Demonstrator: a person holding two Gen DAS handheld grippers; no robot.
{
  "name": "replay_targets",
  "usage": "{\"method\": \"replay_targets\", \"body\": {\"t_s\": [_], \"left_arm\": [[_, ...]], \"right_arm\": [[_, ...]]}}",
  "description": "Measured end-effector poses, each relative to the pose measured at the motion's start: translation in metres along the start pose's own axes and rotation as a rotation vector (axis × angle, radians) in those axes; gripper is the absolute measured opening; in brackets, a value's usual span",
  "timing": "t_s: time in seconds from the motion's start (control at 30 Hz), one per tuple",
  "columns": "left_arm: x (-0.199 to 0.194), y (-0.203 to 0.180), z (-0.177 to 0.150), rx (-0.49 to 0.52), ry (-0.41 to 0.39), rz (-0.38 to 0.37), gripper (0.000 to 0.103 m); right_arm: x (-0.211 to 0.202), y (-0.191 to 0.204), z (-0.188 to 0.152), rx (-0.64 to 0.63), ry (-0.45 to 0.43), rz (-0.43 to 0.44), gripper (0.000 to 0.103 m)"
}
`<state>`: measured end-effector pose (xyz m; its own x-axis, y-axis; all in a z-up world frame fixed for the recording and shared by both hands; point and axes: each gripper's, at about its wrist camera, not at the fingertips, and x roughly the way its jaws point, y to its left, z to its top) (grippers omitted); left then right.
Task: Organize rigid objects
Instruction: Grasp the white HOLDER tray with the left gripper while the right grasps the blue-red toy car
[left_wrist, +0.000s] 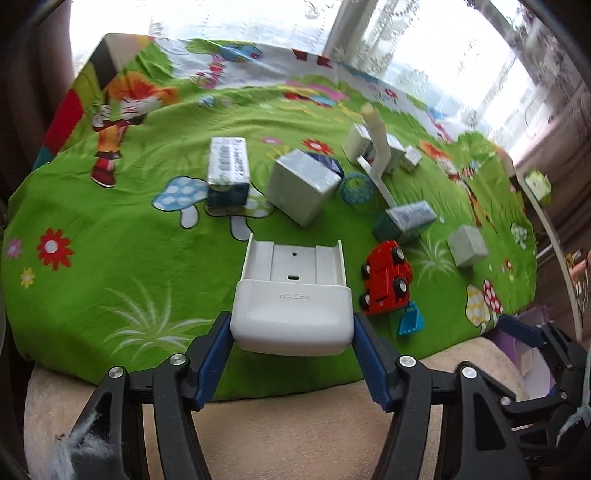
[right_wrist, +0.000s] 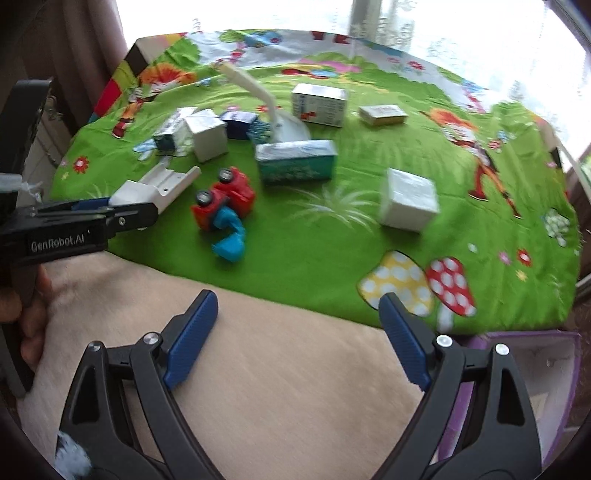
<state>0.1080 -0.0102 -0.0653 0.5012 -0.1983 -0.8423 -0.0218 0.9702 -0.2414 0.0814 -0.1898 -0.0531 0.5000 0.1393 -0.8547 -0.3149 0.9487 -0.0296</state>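
The white holder (left_wrist: 291, 310) is gripped at its near end by the left gripper (left_wrist: 291, 332), both blue pads (left_wrist: 214, 354) pressed against its sides, and it is held at the near edge of the green patterned cloth (left_wrist: 110, 229). The right gripper (right_wrist: 297, 336) is held wide open with nothing between its fingers, above the beige surface (right_wrist: 258, 369) just short of the cloth. Just beside the holder a red toy car (left_wrist: 386, 282) is seen tipped over, apparently on its side, with cartons such as the white cube box (left_wrist: 301, 181) scattered beyond.
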Motion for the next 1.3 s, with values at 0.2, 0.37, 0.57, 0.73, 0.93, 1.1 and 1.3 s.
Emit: {"method": "replay_targets", "body": {"t_s": [0.2, 0.37, 0.57, 0.73, 0.93, 1.1, 1.3], "left_arm": [[0.004, 0.003, 0.002, -0.026, -0.005, -0.015, 0.064], [0.002, 0.005, 0.001, -0.030, -0.011, -0.020, 0.064], [0.002, 0.006, 0.001, -0.034, -0.013, -0.024, 0.064], [0.001, 0.006, 0.000, -0.036, -0.020, -0.033, 0.064], [-0.002, 0.007, 0.000, -0.038, -0.035, -0.046, 0.064], [-0.004, 0.007, 0.000, -0.044, -0.046, -0.051, 0.064], [-0.010, 0.010, -0.001, -0.058, -0.076, -0.063, 0.064]], "right_arm": [[0.016, 0.013, 0.015, -0.015, 0.017, 0.076, 0.086], [0.031, 0.020, 0.029, -0.035, 0.042, 0.077, 0.076], [0.051, 0.030, 0.035, -0.084, 0.101, 0.087, 0.046], [0.050, 0.029, 0.033, -0.080, 0.089, 0.080, 0.025], [0.026, 0.026, 0.028, -0.065, -0.028, 0.052, 0.015], [0.018, 0.025, 0.029, -0.060, -0.069, 0.050, 0.015], [0.001, 0.022, 0.026, -0.038, -0.147, 0.050, 0.014]]}}
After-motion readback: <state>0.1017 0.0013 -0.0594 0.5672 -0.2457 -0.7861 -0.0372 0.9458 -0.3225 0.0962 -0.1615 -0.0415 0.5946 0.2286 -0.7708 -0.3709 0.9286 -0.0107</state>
